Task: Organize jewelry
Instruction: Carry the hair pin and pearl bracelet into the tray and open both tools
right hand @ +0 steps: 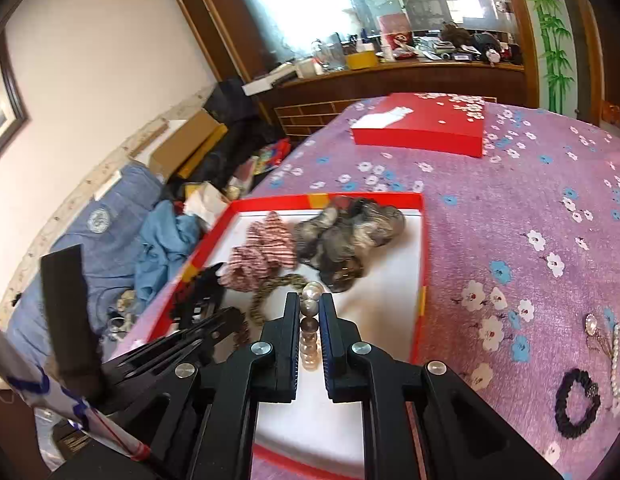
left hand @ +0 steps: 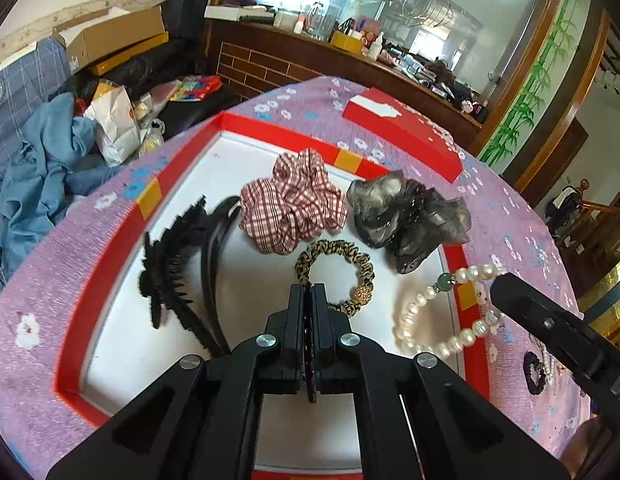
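We look from two fisheye cameras, each riding on a handheld gripper and facing forward and steeply down along its fingers. Our left view sits close over the red tray [left hand: 110, 236], with the cluttered far counter [left hand: 310, 46] behind. Our right view hangs just to the right, near the same tray [right hand: 419, 264]. Both share the tray, purple tablecloth [left hand: 50, 320] and red box [right hand: 417, 136].
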{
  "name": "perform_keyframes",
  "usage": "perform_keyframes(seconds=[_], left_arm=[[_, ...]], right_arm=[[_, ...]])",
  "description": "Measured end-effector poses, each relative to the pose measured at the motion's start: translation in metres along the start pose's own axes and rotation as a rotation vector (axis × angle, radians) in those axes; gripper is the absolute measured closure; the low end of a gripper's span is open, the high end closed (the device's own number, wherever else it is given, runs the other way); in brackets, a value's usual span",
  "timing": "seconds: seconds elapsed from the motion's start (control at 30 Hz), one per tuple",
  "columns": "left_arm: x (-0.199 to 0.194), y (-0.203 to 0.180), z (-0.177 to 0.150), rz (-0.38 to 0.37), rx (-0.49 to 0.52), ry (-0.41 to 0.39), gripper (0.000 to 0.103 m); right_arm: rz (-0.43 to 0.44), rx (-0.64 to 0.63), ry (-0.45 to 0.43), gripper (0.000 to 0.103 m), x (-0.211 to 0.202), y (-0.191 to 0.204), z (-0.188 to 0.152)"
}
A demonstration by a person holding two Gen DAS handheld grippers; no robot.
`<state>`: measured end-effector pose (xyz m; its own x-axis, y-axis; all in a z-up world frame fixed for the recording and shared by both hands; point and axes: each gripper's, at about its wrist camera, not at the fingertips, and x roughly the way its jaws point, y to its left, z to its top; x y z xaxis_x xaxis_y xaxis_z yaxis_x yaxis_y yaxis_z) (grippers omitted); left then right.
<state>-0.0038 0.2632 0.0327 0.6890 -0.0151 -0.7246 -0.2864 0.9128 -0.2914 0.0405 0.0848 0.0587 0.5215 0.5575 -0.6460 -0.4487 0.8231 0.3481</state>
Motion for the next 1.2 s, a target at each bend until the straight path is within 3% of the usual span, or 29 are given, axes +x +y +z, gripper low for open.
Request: perform_keyframes(seconds=[0.1,0.53,0.77,0.87,0.93,1.2], left_arm=[[0.008,-0.002,-0.001,0.006,0.006,0.013,0.100],[0.013,-0.008,-0.002,0.039,0.039,0.000,0.100],[0.013,-0.009,-0.003,0.049,0.051,-0.003,0.098],[0.014,-0.009,-0.003,0.051,0.054,0.003,0.089],[0.013,-0.009,-0.003,0.054,0.054,-0.001,0.075],[0.011,-0.008,-0.004,0.060,0.055,-0.010,0.069]], right_arm=[[-0.055,0.008,0.017,0.092,0.011,-0.011,-0.001],[-0.069,0.005,0.084,0.091,0.036,-0.024,-0.013],[-0.120,-0.036,0.091,0.091,0.041,-0.020,-0.018],[-0.166,-0.084,0.082,0.091,0.042,-0.013,-0.021],[-0.207,-0.127,0.073,0.091,0.043,-0.008,-0.024],[-0.235,-0.160,0.063,0.091,0.044,-0.006,-0.024]])
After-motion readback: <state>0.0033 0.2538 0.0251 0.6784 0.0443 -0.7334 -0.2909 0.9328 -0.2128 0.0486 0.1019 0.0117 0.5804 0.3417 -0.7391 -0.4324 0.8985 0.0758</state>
